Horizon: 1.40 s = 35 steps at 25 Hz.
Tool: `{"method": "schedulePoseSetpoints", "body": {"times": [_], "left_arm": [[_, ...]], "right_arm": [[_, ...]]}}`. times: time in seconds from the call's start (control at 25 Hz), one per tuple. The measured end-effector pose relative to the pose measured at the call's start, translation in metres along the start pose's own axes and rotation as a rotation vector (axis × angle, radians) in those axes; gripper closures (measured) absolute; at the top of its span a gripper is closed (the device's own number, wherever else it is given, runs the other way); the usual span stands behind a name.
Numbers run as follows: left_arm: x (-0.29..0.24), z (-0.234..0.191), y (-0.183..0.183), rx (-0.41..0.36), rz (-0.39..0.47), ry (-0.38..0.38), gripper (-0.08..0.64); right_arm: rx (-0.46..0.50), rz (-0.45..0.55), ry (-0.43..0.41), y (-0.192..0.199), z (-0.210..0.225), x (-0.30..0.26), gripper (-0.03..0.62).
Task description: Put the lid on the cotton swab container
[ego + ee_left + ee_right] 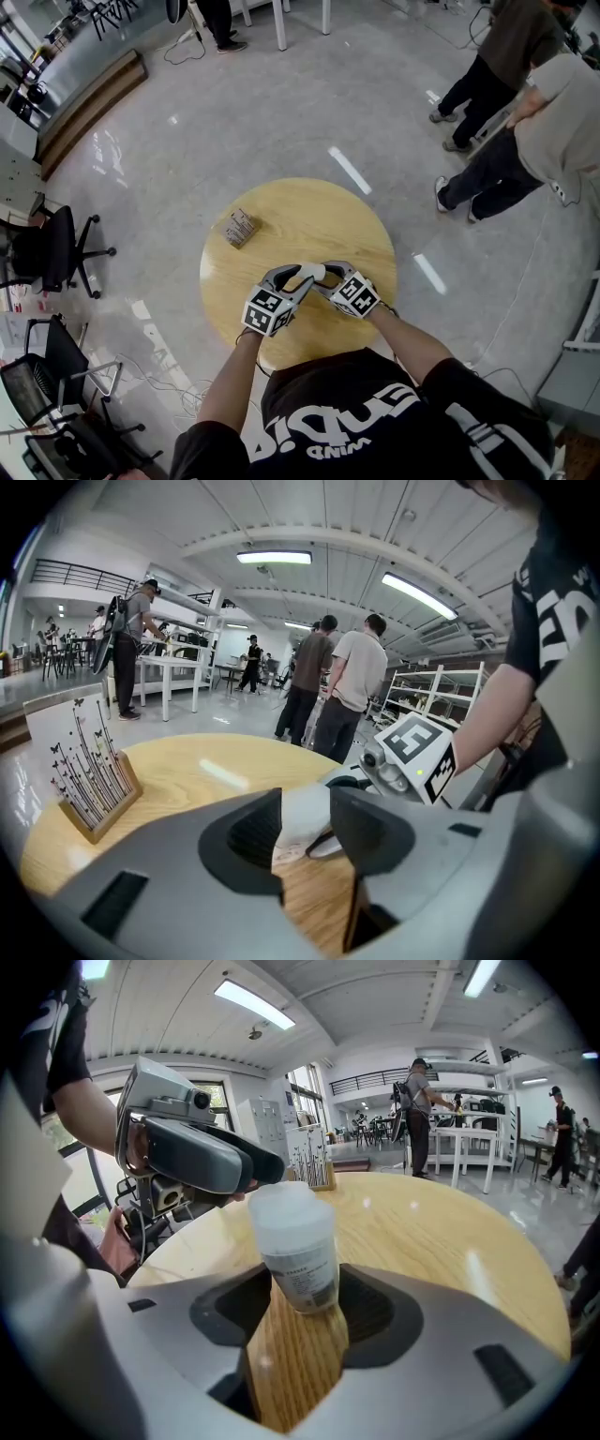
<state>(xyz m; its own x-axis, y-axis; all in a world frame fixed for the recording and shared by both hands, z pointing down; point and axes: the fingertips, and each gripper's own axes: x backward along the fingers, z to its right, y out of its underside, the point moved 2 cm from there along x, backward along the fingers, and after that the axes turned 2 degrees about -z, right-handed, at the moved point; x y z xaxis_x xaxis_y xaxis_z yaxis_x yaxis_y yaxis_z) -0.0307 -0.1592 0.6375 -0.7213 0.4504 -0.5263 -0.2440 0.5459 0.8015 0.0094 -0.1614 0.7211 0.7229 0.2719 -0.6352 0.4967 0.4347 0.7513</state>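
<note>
Centrally on the round wooden table (281,202), the cotton swab container (292,1299) stands on its base, clamped by its lower body between the fingers of my right gripper (302,1288). Its frosted lid (281,1206) sits on top, level as far as the right gripper view shows, so I judge the main step done or nearly so. My left gripper (306,813), at ten o'clock in that view, has its fingers apart with the lid's white top showing between their tips; I see no squeeze on it. Left to do, in my judgement: confirm that the lid is pressed fully home, then let go. Writing: a printed label (309,1277) wraps the container, with small dark lines and perhaps a barcode, all too small to read. The cube (267,309) on each gripper carries black-and-white square markers, not text. White lettering crosses my black shirt (309,394), upside down and not safely legible. A wooden card stand (240,227) sits at ten o'clock from the container, well apart.
</note>
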Motion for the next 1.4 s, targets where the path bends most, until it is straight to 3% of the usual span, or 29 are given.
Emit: {"method": "schedulePoseSetpoints", "body": {"times": [0.48, 0.84, 1.4], "left_arm": [[0.000, -0.002, 0.003, -0.004, 0.024, -0.066, 0.410], [-0.005, -0.001, 0.010, -0.102, 0.015, -0.137, 0.413], [-0.005, -0.004, 0.010, -0.082, 0.007, -0.157, 0.419]], "right_arm": [[-0.002, -0.012, 0.013, 0.000, -0.001, -0.002, 0.369], [0.004, -0.016, 0.019, 0.000, 0.000, -0.003, 0.369], [-0.047, 0.054, 0.047, -0.006, -0.003, 0.020, 0.385]]}}
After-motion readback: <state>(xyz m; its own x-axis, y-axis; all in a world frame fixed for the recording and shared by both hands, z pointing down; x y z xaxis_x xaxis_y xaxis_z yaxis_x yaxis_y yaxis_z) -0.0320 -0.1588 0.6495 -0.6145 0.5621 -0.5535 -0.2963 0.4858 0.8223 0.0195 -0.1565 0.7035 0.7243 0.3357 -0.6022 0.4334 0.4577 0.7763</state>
